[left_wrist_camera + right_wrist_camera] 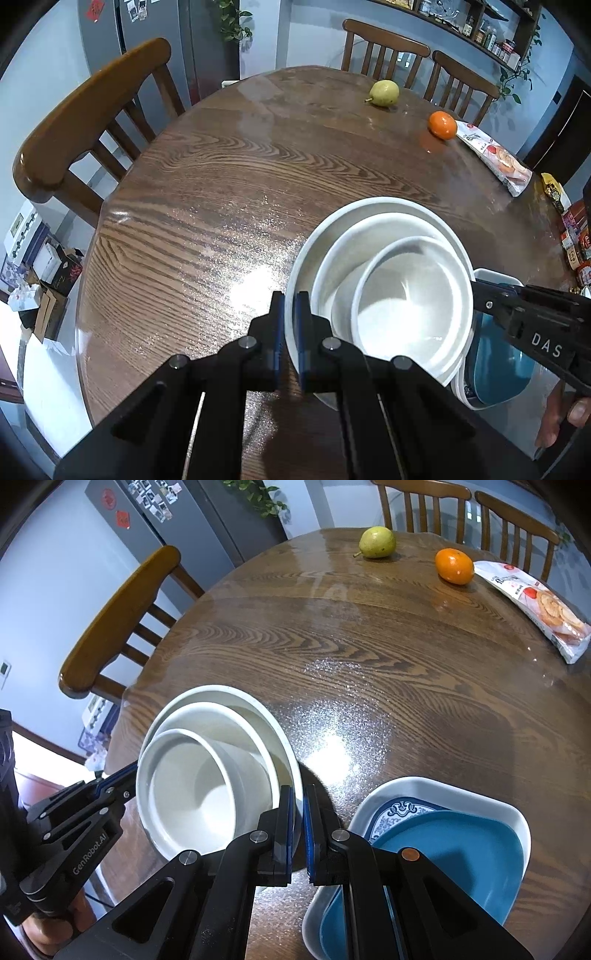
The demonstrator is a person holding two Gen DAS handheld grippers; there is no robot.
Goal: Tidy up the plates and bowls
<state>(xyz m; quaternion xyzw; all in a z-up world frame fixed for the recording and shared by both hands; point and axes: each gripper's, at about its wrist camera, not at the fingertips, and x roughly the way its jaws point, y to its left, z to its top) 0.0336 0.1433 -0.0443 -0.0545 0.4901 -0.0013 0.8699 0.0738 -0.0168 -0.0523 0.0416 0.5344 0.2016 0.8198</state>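
Three nested white bowls (391,266) (207,775) are held between both grippers, above the wooden table (221,192) (369,664). My left gripper (290,325) is shut on the left rim of the largest bowl. My right gripper (299,819) is shut on its right rim; it also shows in the left wrist view (480,291). A blue plate (461,856) lies in a white patterned plate (402,805), to the right of the bowls. This stack shows partly behind the bowls in the left wrist view (495,373).
A pear (385,93) (377,542), an orange (442,124) (454,566) and a snack packet (495,158) (535,609) lie at the table's far side. Wooden chairs (92,122) (118,620) stand around it. Boxes (572,236) sit at the right edge.
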